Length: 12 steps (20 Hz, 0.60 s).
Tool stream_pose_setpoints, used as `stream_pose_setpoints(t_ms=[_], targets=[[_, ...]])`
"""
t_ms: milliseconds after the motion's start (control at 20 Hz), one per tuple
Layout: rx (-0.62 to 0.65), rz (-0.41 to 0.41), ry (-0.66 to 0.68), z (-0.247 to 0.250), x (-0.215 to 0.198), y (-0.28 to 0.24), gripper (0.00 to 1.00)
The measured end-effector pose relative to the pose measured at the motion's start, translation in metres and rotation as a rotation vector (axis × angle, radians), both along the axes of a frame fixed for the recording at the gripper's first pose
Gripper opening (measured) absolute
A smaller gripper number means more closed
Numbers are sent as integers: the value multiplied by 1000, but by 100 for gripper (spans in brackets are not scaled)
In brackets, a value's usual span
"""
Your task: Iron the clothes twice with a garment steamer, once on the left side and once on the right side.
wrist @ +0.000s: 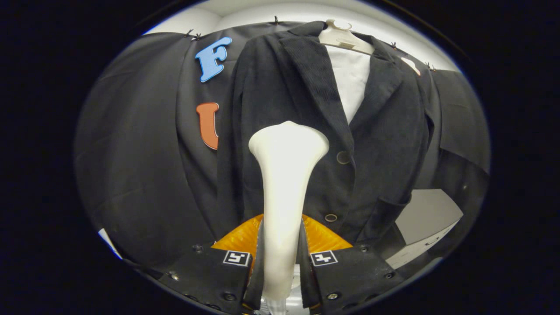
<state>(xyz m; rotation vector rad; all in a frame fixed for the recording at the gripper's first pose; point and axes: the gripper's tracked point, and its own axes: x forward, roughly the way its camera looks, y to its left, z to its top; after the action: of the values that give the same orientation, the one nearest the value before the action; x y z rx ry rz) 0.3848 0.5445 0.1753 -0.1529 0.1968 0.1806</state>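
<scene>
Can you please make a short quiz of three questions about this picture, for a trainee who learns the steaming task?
1. True or false: the gripper is shut on the garment steamer.
2. Which part of the dark jacket is the steamer's head in front of? A) the sleeve hem B) the front panel beside the upper button C) the collar at the hanger
3. What shows in the jacket's open neck?

Key
1. True: both fingers press on the steamer's handle.
2. B.
3. A white shirt.
</scene>
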Motion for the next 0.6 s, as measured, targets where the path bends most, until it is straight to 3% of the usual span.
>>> stream_pose_setpoints(t_ms=[600], targets=[[-25,-4,112,-82,5,-12,37]])
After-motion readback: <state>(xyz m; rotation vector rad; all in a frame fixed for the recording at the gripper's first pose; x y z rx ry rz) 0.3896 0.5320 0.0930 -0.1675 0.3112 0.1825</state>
